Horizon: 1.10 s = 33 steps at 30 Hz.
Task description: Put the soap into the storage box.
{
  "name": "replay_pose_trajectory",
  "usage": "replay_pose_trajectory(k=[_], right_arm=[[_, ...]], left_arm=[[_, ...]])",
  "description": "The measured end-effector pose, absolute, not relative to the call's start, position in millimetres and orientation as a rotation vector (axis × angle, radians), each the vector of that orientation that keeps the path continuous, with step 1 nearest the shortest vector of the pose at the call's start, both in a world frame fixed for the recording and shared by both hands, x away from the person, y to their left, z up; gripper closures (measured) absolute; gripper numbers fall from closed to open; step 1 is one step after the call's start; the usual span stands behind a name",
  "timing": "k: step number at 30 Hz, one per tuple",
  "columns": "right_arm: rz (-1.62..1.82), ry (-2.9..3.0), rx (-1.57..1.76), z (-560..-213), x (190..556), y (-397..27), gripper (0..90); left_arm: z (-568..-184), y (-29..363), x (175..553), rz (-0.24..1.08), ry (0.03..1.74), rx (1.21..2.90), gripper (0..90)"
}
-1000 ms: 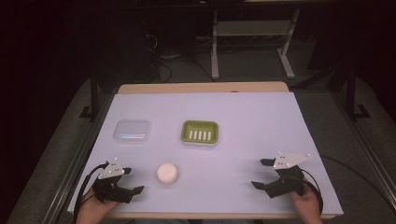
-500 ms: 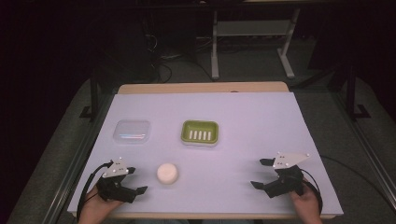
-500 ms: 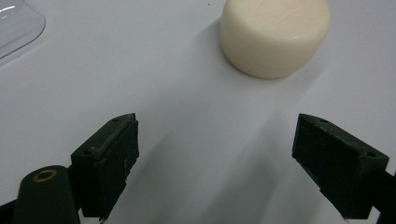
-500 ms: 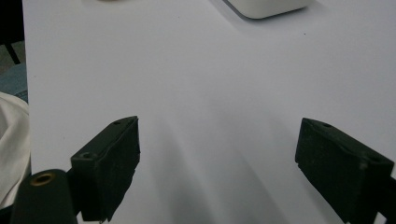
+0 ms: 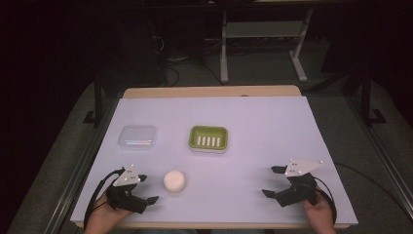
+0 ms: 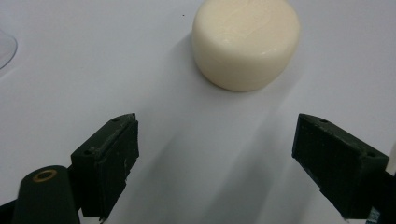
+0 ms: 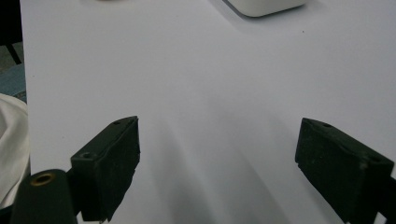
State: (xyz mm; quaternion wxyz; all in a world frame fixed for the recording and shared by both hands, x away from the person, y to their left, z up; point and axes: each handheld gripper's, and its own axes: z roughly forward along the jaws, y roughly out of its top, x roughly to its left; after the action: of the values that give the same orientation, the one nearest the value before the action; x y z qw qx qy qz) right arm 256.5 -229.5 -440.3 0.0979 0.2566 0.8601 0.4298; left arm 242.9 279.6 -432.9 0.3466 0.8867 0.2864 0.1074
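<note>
Left gripper [image 5: 146,190] low at the table's near left edge, jaws spread wide and holding nothing, aimed at the round soap bar [image 5: 174,181] lying just beside it on the white table [image 5: 272,126]. Farther right, right gripper [image 5: 271,182] near the front edge, jaws likewise wide apart over bare surface.

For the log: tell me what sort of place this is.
Probably a lab recording bench: a white-covered table in a dark room, cables and a metal stand behind it, and a staged soap bar.
</note>
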Motion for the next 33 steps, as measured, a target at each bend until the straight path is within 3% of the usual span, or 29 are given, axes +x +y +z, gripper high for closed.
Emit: replay_pose_trajectory(k=[33], right_arm=[[1.275,2.539,0.772,-441.8,255.8,-232.1,13.1]], left_arm=[[-411.7,249.0,255.3,0.244,0.629,2.387,14.1]])
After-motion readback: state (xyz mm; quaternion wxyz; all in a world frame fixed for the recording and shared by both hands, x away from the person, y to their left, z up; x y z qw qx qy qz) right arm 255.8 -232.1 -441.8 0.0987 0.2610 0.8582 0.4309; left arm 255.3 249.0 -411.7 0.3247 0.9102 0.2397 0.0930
